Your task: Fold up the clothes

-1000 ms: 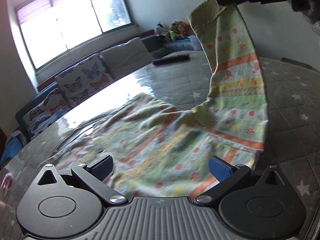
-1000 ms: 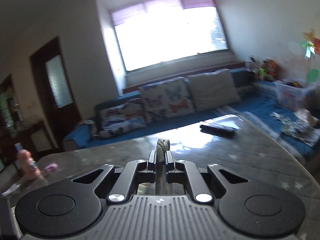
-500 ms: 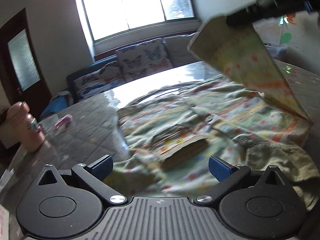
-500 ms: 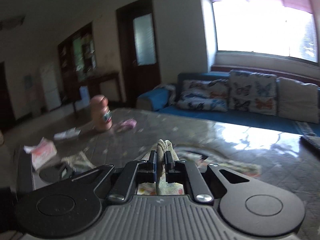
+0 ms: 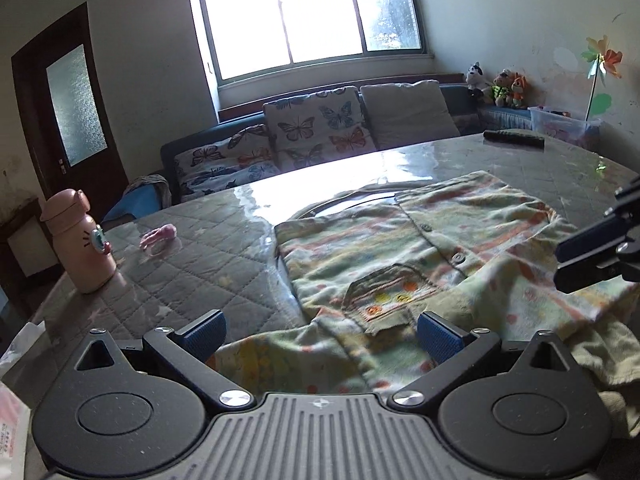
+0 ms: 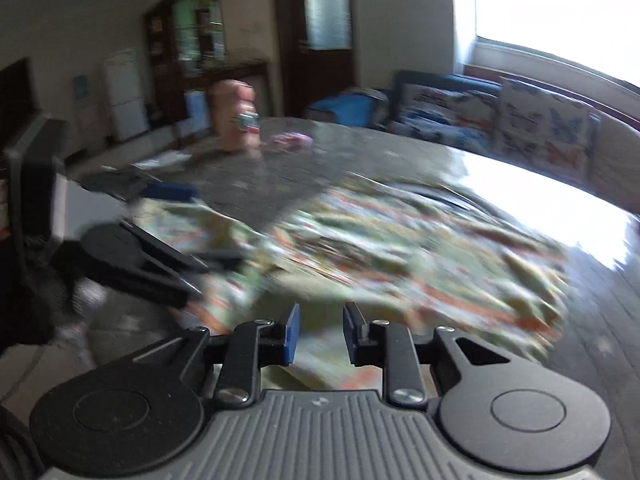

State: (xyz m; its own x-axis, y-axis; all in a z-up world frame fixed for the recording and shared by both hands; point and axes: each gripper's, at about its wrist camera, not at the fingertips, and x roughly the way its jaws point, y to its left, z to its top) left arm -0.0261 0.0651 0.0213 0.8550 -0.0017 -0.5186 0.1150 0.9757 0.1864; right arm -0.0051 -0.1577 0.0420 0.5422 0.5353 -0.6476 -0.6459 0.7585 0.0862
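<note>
A pale green patterned shirt (image 5: 420,256) with buttons and a chest pocket lies spread on the quilted grey table (image 5: 200,256). One part is folded over its near right side. My left gripper (image 5: 320,332) is wide open and empty over the shirt's near edge. My right gripper (image 6: 319,336) is partly open with nothing between its pads, just above the shirt (image 6: 400,248), which is blurred there. The right gripper also shows at the right edge of the left wrist view (image 5: 592,256).
A pink bottle (image 5: 76,244) stands at the table's left edge, with a small pink item (image 5: 158,236) beside it. A black remote (image 5: 514,138) lies at the far right. A sofa with butterfly cushions (image 5: 316,128) runs behind the table. Papers (image 5: 12,420) lie near left.
My right gripper carried the lifted part of the shirt down across the body and let go; its jaws have opened. The left gripper stayed open and turned to face left.
</note>
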